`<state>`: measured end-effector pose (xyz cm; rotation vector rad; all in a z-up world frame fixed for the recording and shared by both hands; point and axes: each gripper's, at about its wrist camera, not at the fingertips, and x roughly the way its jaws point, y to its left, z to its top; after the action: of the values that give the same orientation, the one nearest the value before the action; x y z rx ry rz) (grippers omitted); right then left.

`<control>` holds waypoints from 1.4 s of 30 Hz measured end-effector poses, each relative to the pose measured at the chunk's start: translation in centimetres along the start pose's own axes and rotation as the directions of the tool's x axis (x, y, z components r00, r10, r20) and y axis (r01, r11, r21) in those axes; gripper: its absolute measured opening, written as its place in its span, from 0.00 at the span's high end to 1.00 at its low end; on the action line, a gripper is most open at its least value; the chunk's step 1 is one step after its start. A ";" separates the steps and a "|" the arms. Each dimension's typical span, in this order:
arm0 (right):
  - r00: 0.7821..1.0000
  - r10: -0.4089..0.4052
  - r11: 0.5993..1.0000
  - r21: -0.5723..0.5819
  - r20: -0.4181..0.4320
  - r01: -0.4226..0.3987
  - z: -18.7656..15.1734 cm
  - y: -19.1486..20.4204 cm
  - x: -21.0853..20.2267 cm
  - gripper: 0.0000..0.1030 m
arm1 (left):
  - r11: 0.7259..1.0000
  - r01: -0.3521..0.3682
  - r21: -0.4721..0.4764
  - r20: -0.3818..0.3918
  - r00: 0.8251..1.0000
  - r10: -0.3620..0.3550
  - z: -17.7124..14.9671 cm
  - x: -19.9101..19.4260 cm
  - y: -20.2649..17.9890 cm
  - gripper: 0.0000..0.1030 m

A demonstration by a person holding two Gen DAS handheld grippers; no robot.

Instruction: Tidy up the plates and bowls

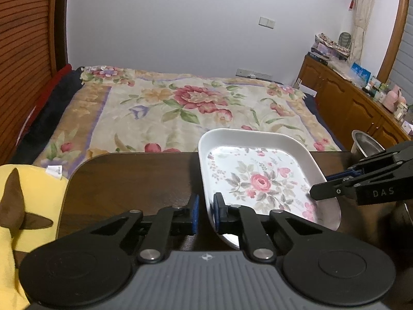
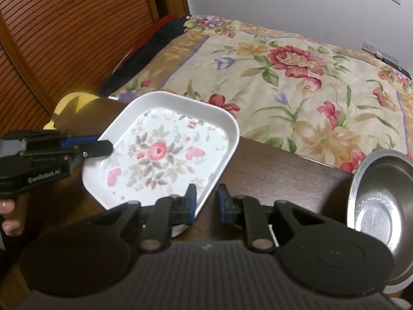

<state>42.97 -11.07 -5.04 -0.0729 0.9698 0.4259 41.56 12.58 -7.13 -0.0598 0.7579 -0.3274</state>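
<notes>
So the setup here is a dark brown wooden counter [image 1: 129, 180] with a rounded corner, pushed right up against the foot of a bed [image 1: 180, 108]. The bed's got a big floral blanket, cream with red and pink blooms. Behind it there's a plain white wall with a light switch [image 1: 266, 22] and a power strip [image 1: 254, 73] low down. A louvered wooden door [image 2: 64, 38] sits off to one side, and a long wooden cabinet [image 1: 348, 103] runs along the other wall, its top cluttered with boxes and small bottles. Something yellow with brown patches [image 1: 28, 199] sits just past the counter's rounded corner.

The main thing is the white rectangular plate [image 2: 165, 152] with the pink rose print. It sits on the counter near the bed-side edge, tilted a bit.

The left claw [image 1: 205, 213] is clamped down on the plate's rim on one side, one blue pad outside the wall and one inside. The right claw [image 2: 205, 204] is pinched onto the rim on the opposite side the same way. Both are nearly closed, just the rim's thickness between the pads.

A shiny steel bowl [image 2: 382, 201] stands on the counter just beside the right claw, apart from the plate. A bit of hand [image 2: 10, 217] shows under the left claw's grip.
</notes>
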 end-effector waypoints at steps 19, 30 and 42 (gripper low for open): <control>0.996 0.080 0.996 0.046 0.051 -0.082 -2.3 1.9 -4.2 0.87 | 1.000 0.006 -0.007 0.006 1.000 -0.006 -1.6 -7.1 -1.1 0.92; 0.992 0.087 0.995 0.050 0.093 -0.092 -4.3 3.2 -8.4 0.87 | 1.000 0.018 -0.005 0.015 1.000 -0.018 -2.4 -11.8 -2.9 0.92; 0.989 0.093 0.994 0.038 0.114 -0.098 -7.3 5.0 -12.5 0.87 | 1.000 0.018 0.023 0.022 1.000 -0.018 -4.5 -16.7 -5.7 0.92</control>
<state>29.24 -12.30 1.53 0.0371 0.8742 0.4917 25.63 12.64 1.65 -0.0490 0.7324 -0.3518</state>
